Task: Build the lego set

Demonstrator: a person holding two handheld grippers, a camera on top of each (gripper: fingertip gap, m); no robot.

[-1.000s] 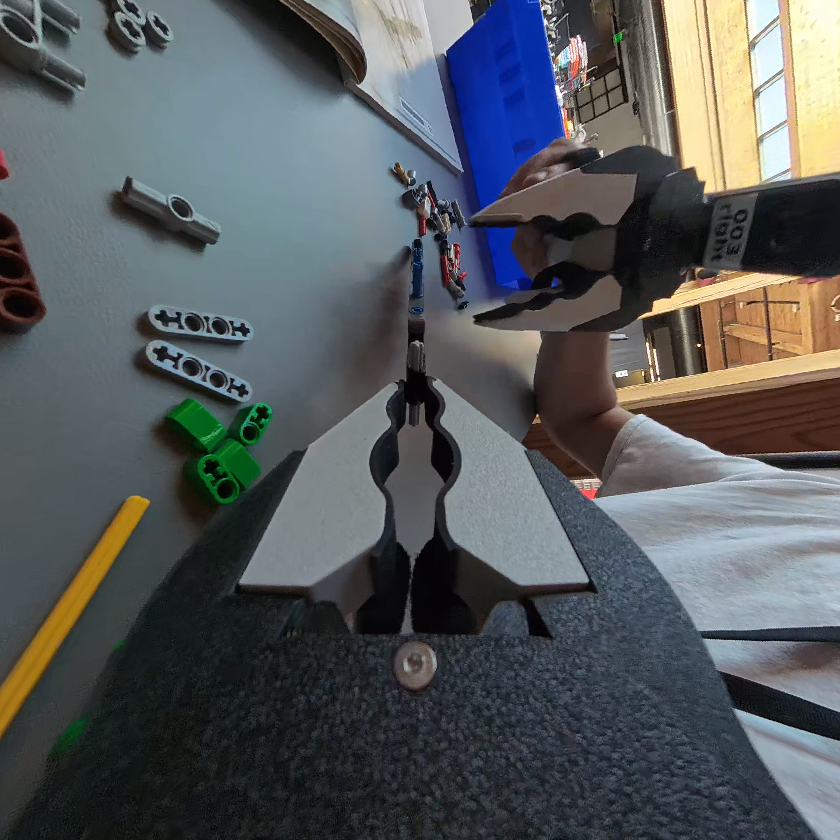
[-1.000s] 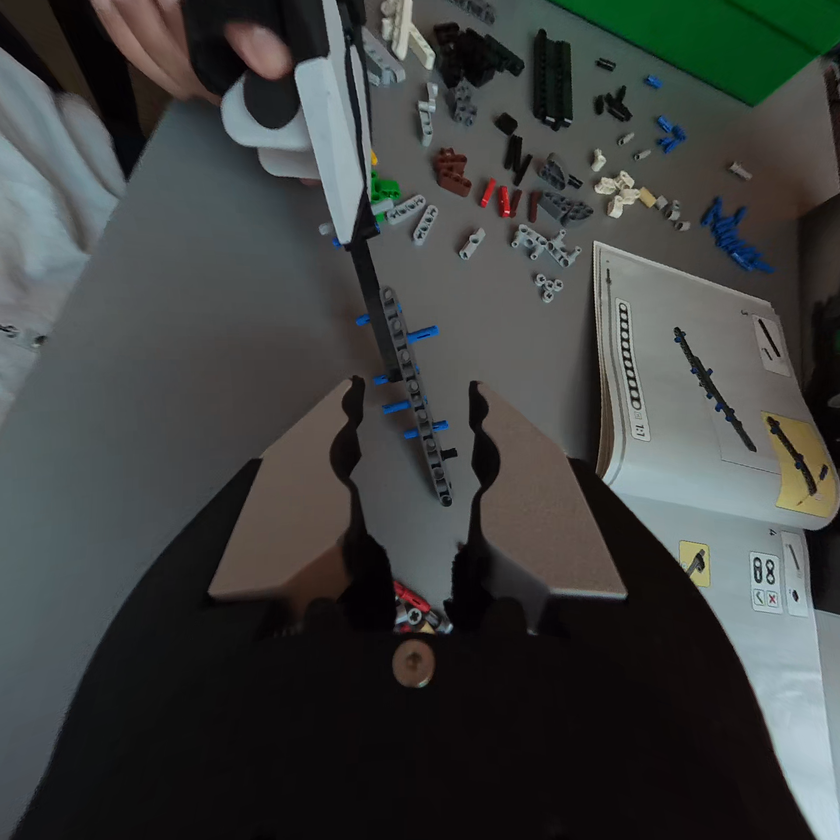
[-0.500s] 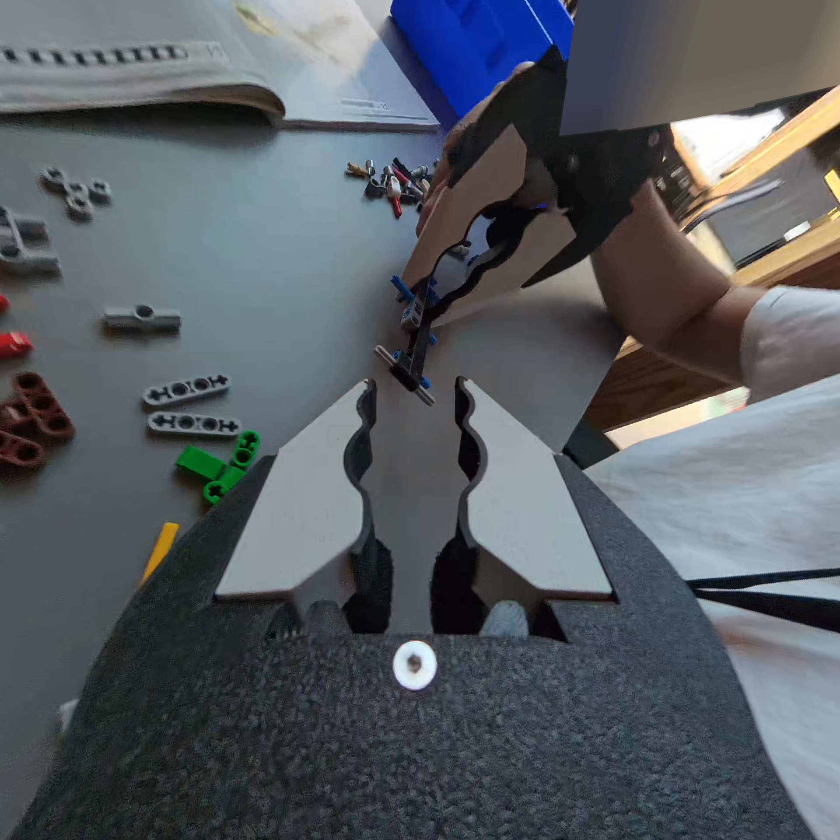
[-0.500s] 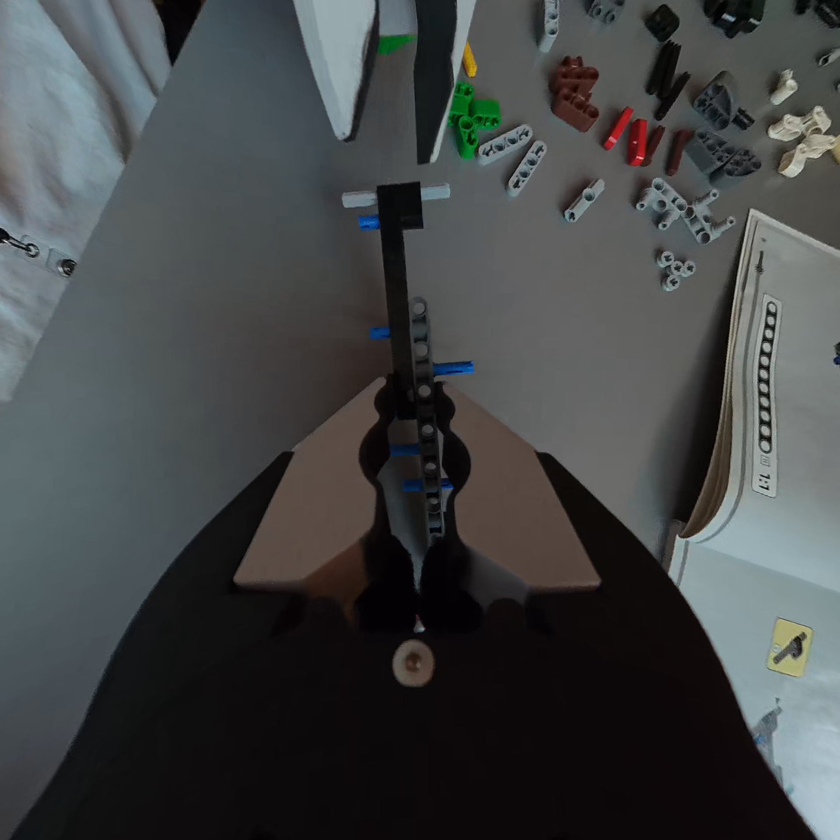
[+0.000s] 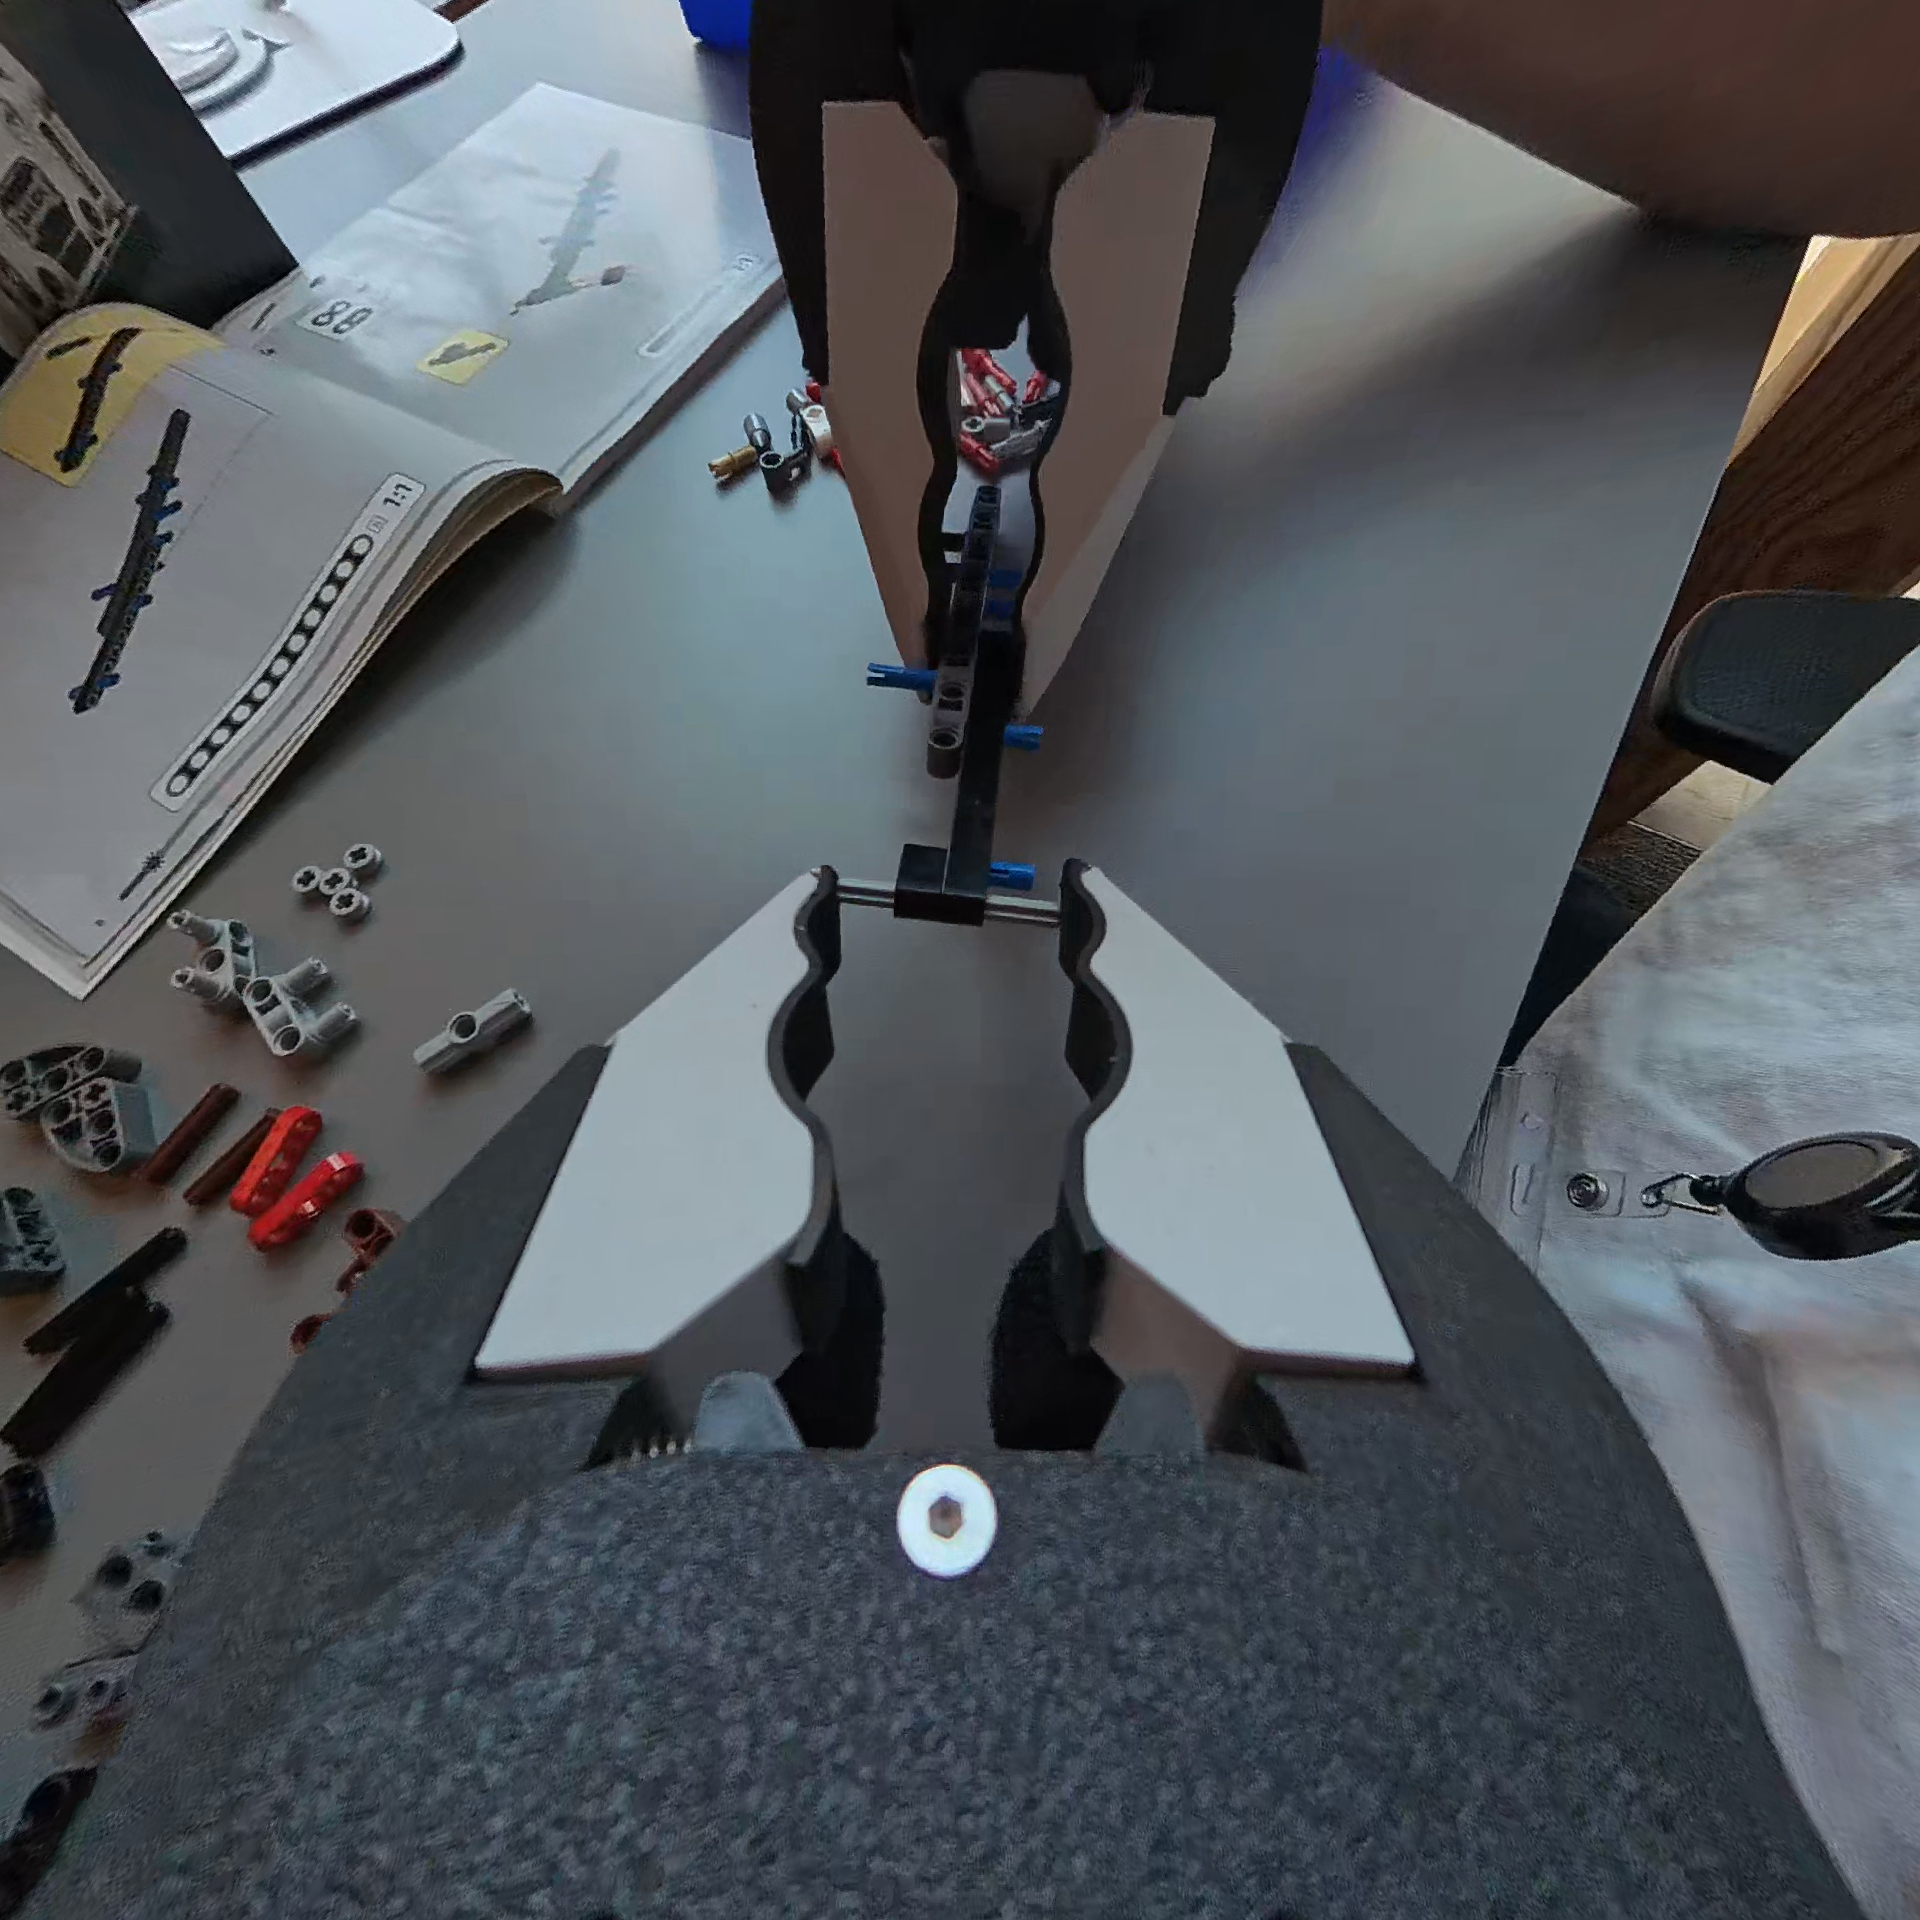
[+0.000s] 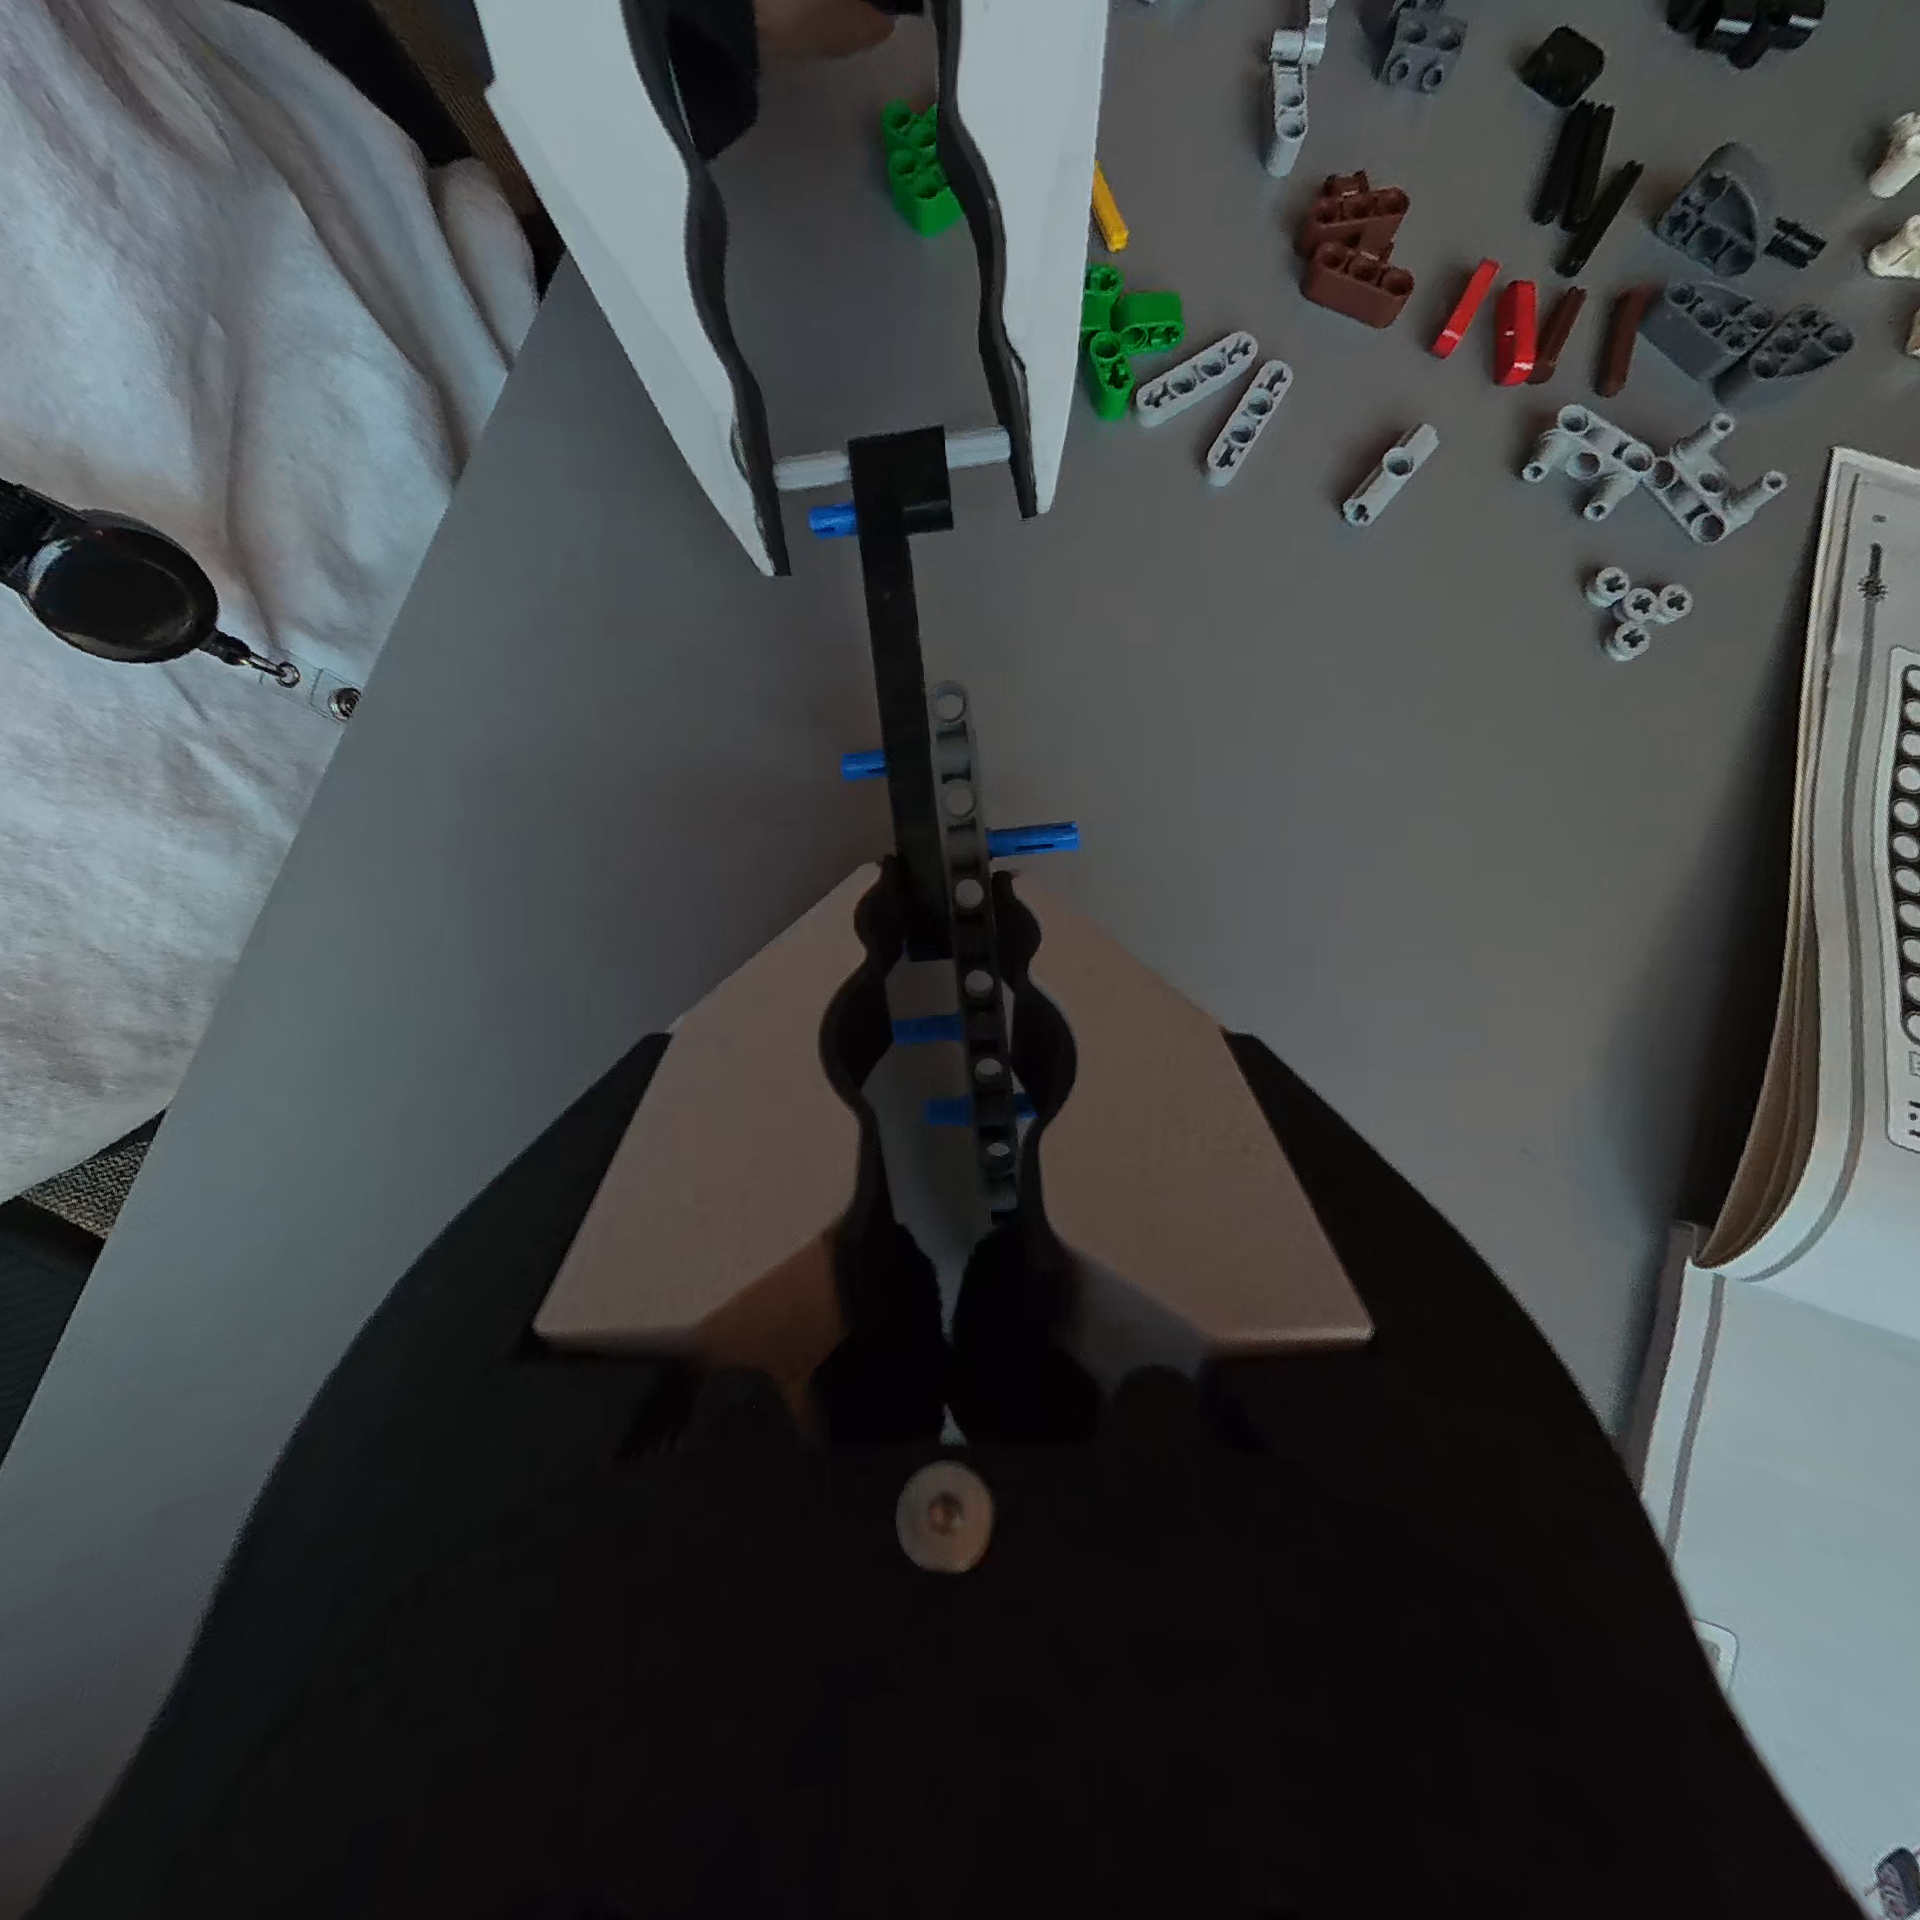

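Above the grey worktop point(image 5: 1299, 582), the right tool point(image 6: 940, 894) pinches one end of the black-and-grey beam assembly point(image 6: 904, 717), steadying it in the air; the left tool point(image 5: 948, 896), spread, brackets the grey axle point(image 5: 951, 902) at the other end, likely to press it home

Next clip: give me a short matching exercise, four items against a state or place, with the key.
Items
1. right gripper
2. left gripper
3. instruction booklet
4. green pieces

States or places
A. lying open on the table
B. loose on the table beside two light grey links
C. shut on the beam assembly
D. open, fingertips at either end of the grey axle

Pairs: 1-C, 2-D, 3-A, 4-B
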